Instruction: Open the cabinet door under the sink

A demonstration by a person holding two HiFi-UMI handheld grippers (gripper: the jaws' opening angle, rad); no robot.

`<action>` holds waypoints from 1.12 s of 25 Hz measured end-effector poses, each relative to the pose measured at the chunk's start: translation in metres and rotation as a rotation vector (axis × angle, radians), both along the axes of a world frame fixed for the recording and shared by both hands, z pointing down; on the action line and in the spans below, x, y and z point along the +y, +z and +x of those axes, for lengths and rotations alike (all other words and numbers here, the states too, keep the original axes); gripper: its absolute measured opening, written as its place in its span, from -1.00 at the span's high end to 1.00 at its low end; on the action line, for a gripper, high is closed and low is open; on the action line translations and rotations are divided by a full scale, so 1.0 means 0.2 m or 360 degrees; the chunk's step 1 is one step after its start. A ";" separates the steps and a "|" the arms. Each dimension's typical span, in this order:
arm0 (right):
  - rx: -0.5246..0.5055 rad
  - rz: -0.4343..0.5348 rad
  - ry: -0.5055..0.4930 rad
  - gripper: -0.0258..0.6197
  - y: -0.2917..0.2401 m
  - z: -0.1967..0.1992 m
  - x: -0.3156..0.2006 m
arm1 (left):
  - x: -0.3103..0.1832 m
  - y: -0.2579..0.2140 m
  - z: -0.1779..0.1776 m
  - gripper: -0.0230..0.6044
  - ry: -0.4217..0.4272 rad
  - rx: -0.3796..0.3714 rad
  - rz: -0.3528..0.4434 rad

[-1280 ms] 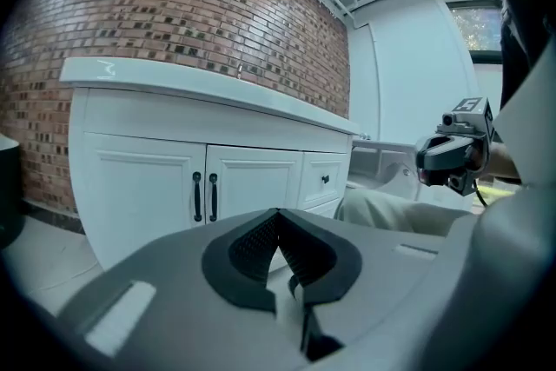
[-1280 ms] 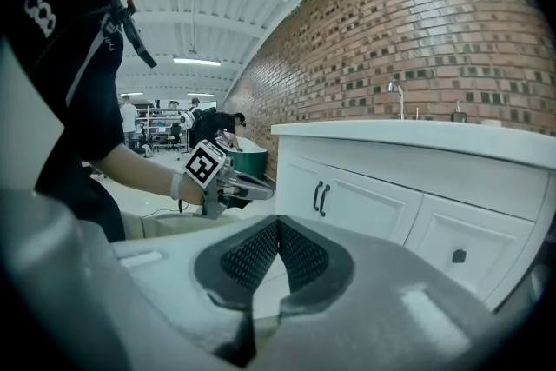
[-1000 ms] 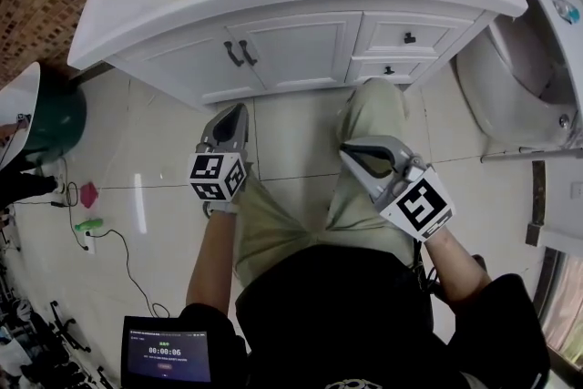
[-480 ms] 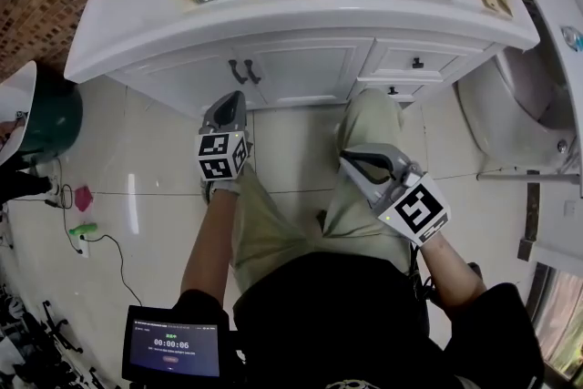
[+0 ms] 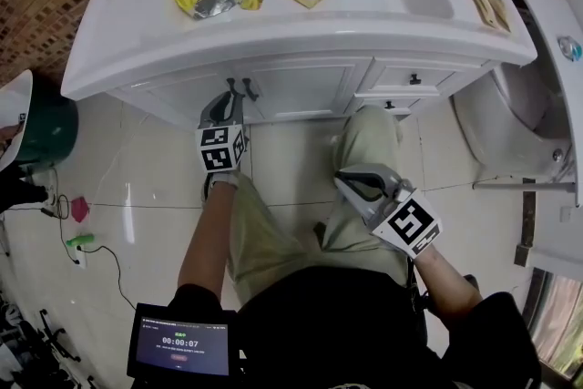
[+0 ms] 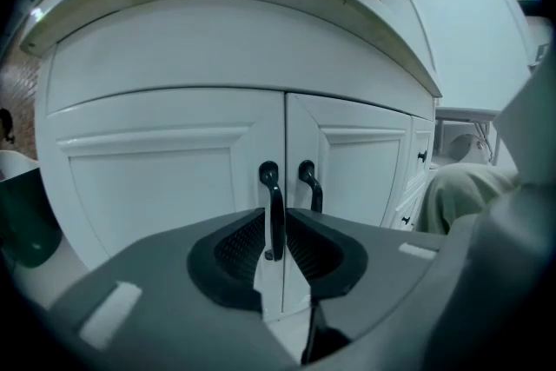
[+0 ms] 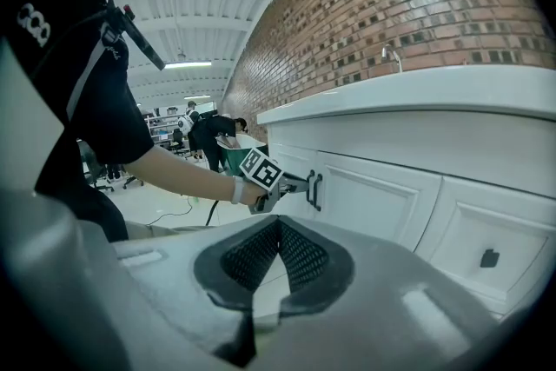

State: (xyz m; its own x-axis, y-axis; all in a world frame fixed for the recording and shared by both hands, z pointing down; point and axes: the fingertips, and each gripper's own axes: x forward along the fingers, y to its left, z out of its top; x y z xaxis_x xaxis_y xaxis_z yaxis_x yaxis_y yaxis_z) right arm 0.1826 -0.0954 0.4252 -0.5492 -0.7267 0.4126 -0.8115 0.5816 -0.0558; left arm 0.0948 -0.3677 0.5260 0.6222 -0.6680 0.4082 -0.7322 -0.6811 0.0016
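Fingers point(image 6: 236, 246) of left gripper point(image 5: 231, 101) clamped on left door handle point(image 6: 274, 202), handle upright, right gripper point(image 7: 279, 232) closed, empty.

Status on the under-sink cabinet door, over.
Left gripper jaws closed on left black door handle. Right gripper shut, empty. White cabinet doors closed. Nothing blocking.
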 end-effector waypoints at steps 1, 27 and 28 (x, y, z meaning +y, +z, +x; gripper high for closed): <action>-0.0007 -0.0005 0.0003 0.95 0.01 0.00 0.00 | -0.01 0.01 0.01 0.67 0.0000 -0.0007 -0.0004; -0.0011 0.0101 -0.0204 0.95 -0.13 -0.26 -0.21 | 0.09 0.03 -0.02 0.73 0.0061 -0.0035 0.0047; -0.0006 0.0097 -0.0211 0.95 -0.12 -0.27 -0.21 | 0.10 0.03 -0.03 0.73 0.0062 -0.0025 0.0041</action>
